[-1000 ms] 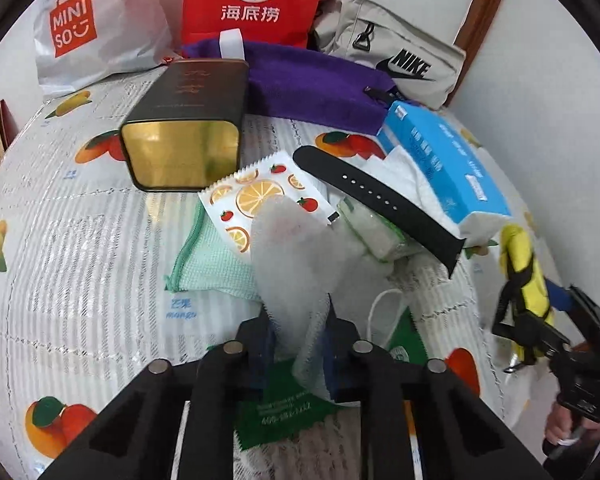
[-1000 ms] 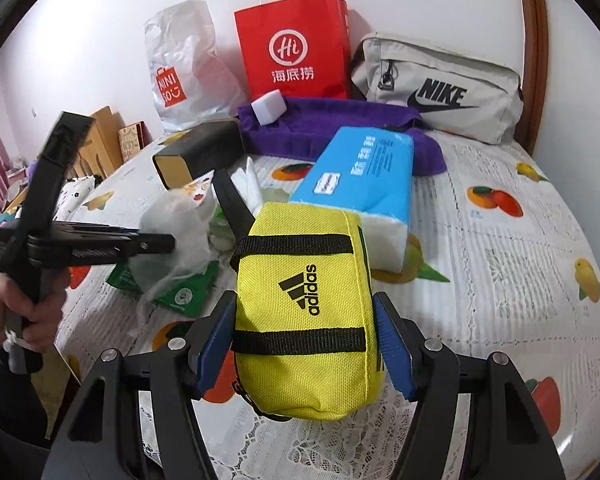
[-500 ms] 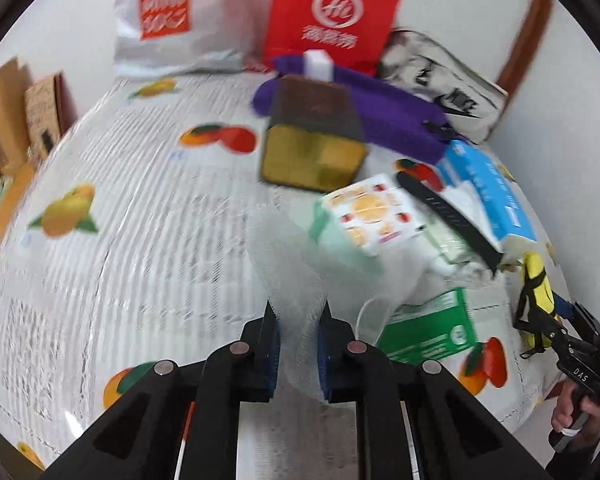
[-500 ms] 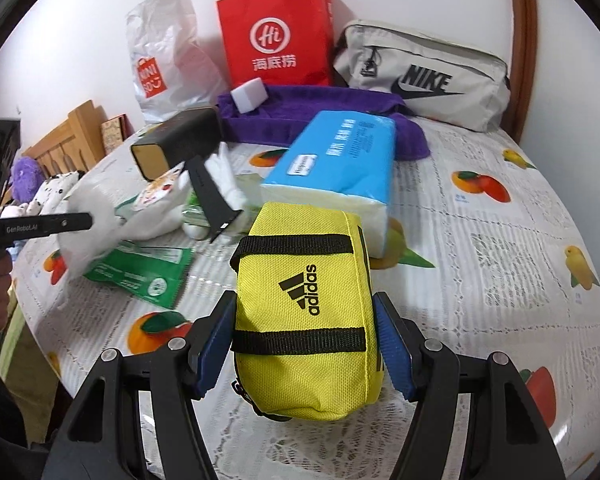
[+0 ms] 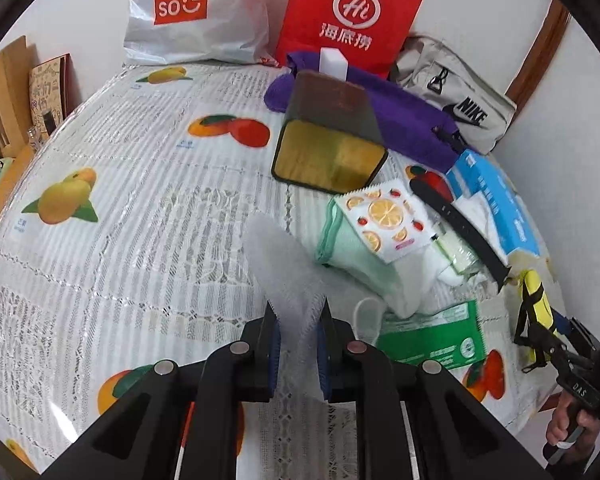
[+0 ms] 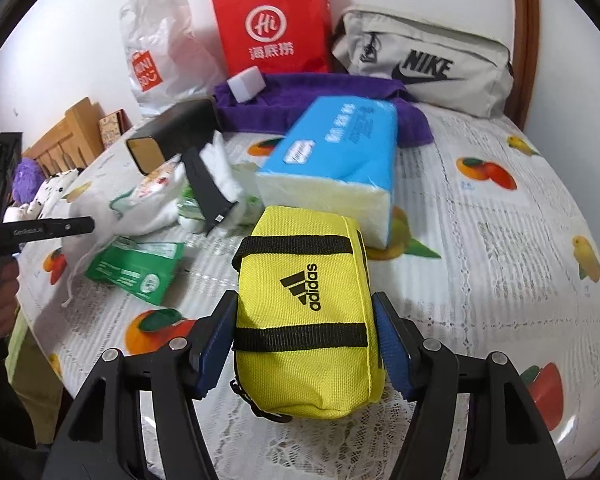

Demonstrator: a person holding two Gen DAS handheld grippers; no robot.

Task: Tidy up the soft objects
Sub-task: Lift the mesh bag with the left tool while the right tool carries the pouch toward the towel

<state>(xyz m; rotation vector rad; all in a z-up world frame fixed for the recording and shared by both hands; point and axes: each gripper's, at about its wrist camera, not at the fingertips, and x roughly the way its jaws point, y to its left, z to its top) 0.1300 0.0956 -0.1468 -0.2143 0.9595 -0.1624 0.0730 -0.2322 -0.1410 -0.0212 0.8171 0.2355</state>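
**Both grippers loaded**

Your left gripper pinches the white mesh pouch, lower centre over the tablecloth. Your right gripper clamps the yellow Adidas pouch, lower centre, just below the blue tissue pack.

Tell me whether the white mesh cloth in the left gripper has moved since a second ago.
Yes. The white mesh cloth, shut in the left gripper, has been pulled leftward off the green packet, now over bare tablecloth.

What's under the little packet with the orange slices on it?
The orange-slice packet lies on a folded mint-green cloth, with white fabric beside it. Whatever is beneath that cloth is covered.
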